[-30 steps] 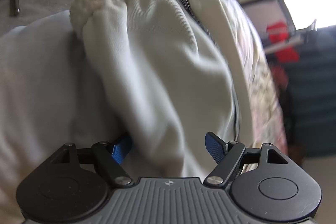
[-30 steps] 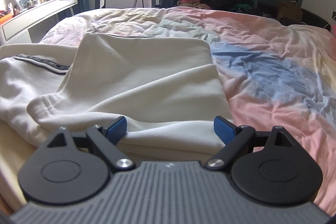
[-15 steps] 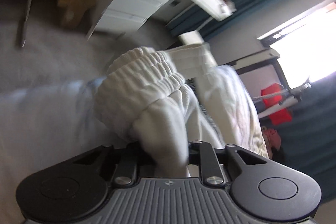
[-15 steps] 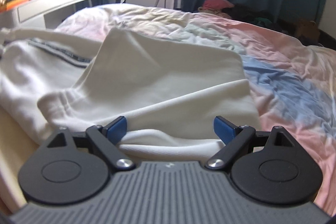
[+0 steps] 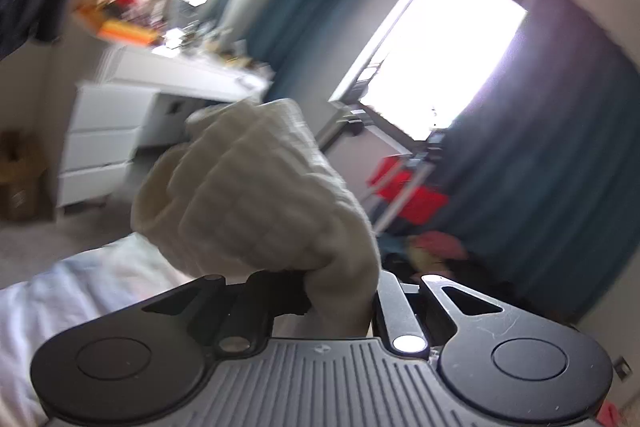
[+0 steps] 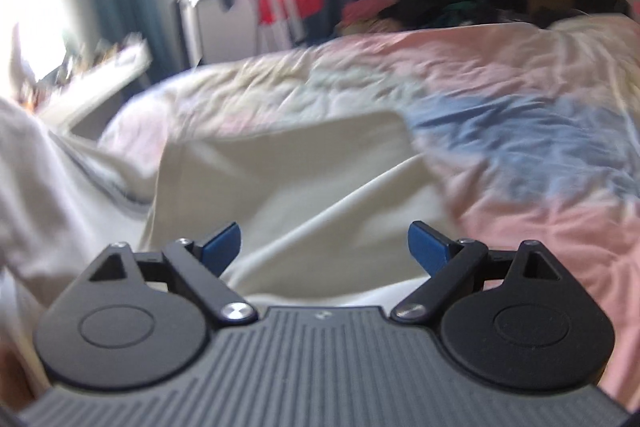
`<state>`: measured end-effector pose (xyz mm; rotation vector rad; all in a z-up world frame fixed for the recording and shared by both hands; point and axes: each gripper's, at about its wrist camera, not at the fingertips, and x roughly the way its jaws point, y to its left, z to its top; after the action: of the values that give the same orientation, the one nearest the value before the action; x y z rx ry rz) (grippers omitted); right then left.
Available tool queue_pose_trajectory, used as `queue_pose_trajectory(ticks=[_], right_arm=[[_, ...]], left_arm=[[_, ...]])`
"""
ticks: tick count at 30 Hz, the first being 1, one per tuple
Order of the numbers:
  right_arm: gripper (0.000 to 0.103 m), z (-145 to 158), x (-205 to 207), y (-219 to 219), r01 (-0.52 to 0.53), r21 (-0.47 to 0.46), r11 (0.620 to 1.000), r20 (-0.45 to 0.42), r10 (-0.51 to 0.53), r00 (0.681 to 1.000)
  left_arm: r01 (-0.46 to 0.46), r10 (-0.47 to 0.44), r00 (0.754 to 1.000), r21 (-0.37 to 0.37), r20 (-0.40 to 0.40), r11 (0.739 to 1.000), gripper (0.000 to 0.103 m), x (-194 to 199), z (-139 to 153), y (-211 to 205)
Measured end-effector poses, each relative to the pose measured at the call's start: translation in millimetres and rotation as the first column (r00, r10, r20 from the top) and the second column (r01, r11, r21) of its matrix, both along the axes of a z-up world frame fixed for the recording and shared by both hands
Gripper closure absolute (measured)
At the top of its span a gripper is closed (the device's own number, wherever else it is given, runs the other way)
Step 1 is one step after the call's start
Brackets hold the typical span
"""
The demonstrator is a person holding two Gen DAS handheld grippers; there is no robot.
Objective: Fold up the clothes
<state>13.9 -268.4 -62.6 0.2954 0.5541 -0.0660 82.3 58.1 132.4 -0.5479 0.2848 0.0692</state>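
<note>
Left wrist view: the left tongs (image 5: 340,291) are clamped on the ribbed cuff (image 5: 256,187) of a cream garment, lifted clear of the bed (image 5: 80,279).
Their jaws have just been closing on that cloth. The right tongs (image 6: 325,247) gape wide, empty, over the cream garment (image 6: 288,179) spread on the pink-and-blue bed (image 6: 520,131).

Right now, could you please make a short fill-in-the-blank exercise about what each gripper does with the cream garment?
1. The left gripper is ____ on the garment's ribbed cuff.
2. The right gripper has its jaws ____ over the cream garment.
3. The garment lies on a bed cover coloured blue and ____.

Missing words: shut; open; pink
</note>
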Motion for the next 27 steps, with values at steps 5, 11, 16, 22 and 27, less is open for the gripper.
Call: queue_pose_trajectory(ticks=[5, 11, 16, 22, 27], right_arm=[[0.011, 18, -24, -50, 0.127, 0.098, 0.987, 0.069, -0.134, 0.989], [0.011, 40, -42, -102, 0.287, 0.038, 0.957, 0.167, -0.289, 0.943], [0.011, 47, -55, -131, 0.391, 0.000, 0.920, 0.247, -0.379, 0.892], [0.011, 37, -54, -140, 0.399, 0.035, 0.916, 0.242, -0.395, 0.886], [0.011, 33, -54, -142, 0.370, 0.075, 0.926, 0.233, -0.377, 0.896]], left_arm=[[0.087, -0.093, 0.994, 0.082, 0.061, 0.993, 0.091, -1, 13, -108], [0.270, -0.277, 0.961, 0.236, -0.005, 0.933, 0.092, 0, -31, -236], [0.430, -0.401, 0.903, 0.340, -0.154, 0.837, 0.092, -18, -123, -319], [0.534, -0.447, 0.845, 0.411, -0.295, 0.739, 0.089, -38, -204, -352], [0.604, -0.504, 0.797, 0.407, -0.332, 0.685, 0.073, -36, -204, -329]])
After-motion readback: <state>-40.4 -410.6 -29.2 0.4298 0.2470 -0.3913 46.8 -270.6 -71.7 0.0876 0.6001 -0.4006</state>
